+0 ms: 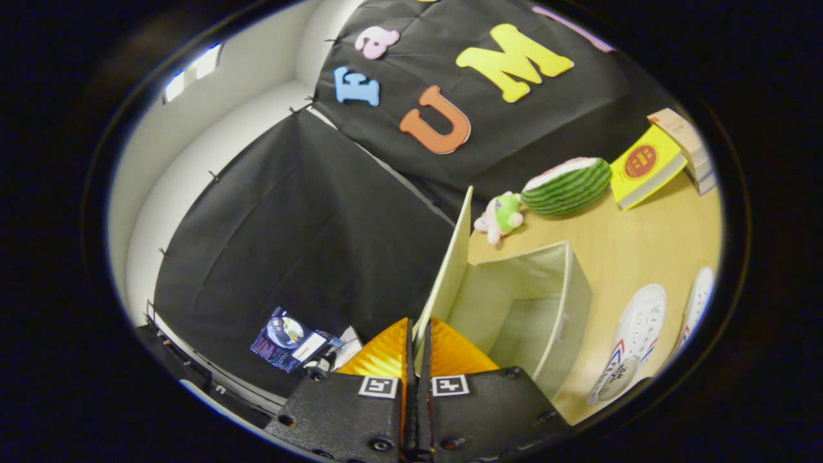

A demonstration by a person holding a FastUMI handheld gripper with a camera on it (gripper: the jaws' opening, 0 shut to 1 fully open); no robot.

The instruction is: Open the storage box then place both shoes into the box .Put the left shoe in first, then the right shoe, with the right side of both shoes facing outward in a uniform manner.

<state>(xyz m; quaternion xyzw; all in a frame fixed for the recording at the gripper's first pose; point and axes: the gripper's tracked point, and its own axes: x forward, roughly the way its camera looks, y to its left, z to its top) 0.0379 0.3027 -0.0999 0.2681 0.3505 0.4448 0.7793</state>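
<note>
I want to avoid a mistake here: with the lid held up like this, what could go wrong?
1. The gripper pinches only the thin edge of the lid; it may slip and fall shut over the box.
2. Pulling further could tip or drag the light box toward the toy.
3. The shoes lie close beside the box; a sliding box may push them.

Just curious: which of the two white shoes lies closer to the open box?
The larger-looking white shoe, beside the storage box; the other shoe lies beyond it. The gripper pinches the box's lid.

The gripper view looks steeply down, tilted, from close above the open beige fabric storage box (524, 308).
</note>
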